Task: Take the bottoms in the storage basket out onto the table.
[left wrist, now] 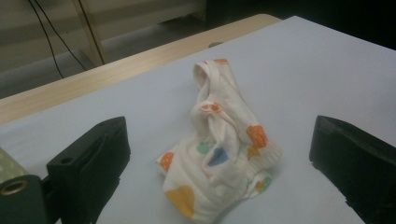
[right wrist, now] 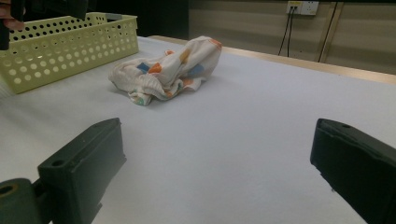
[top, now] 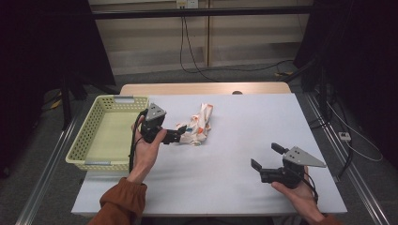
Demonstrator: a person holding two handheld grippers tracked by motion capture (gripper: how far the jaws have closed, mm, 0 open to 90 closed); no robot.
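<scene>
Beside the yellow basket (top: 89, 136), crumpled patterned cloth (top: 199, 124) lay between the left gripper's (top: 180, 136) spread jaws, evidently for grasping; right gripper (top: 266, 157) idle, released.

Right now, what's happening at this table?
A person holds a two-jaw gripper in each hand. The left gripper is open at the near end of a crumpled white cloth with coloured patches, which lies between its jaws but is not yet pinched. A pale yellow basket sits just left of it, nothing visible inside. The right gripper is open too, holding nothing, over the bare near-right part of the table.
</scene>
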